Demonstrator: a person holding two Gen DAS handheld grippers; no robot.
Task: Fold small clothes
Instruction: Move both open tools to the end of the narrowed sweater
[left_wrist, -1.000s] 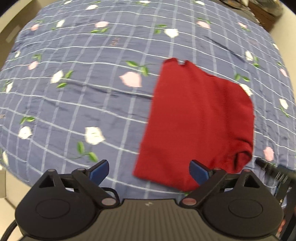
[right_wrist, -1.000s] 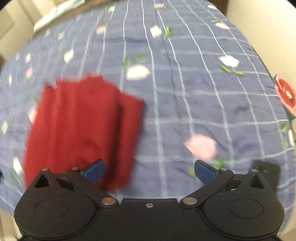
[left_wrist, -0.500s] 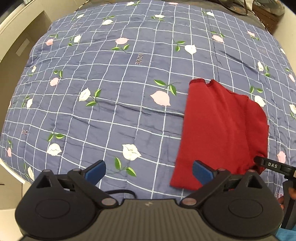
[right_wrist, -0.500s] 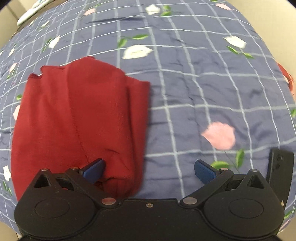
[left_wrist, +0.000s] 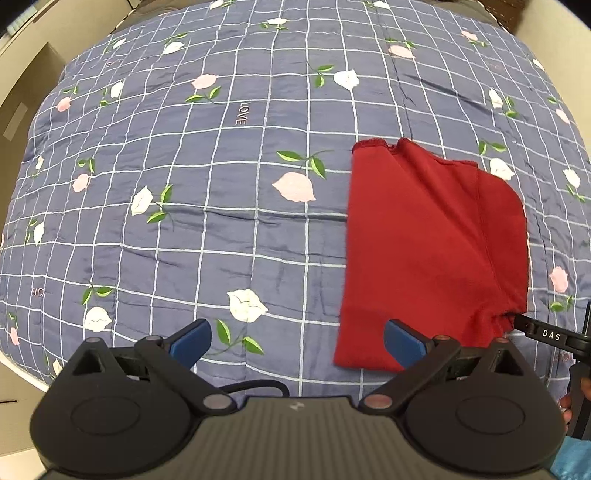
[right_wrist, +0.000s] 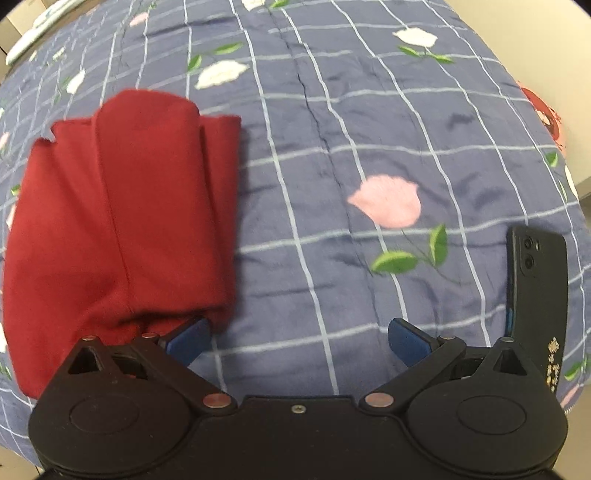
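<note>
Quilt (left_wrist: 236, 229), blue, white grid with flowers, fills both my views. Red garment (left_wrist: 424, 251) lies folded flat on it, at 3 o'clock in my left view, 9 o'clock in my right view (right_wrist: 118, 221). Left gripper (left_wrist: 297, 341) hovers above the quilt, jaws wide apart, holding nothing; its right fingertip overlaps the garment's near edge in view, contact unclear. Right gripper (right_wrist: 298, 341) also spread wide, empty; its left fingertip sits at the garment's near corner. Black phone (right_wrist: 537, 291) lies at 4 o'clock in my right view, camera side up, just beside the right finger.
</note>
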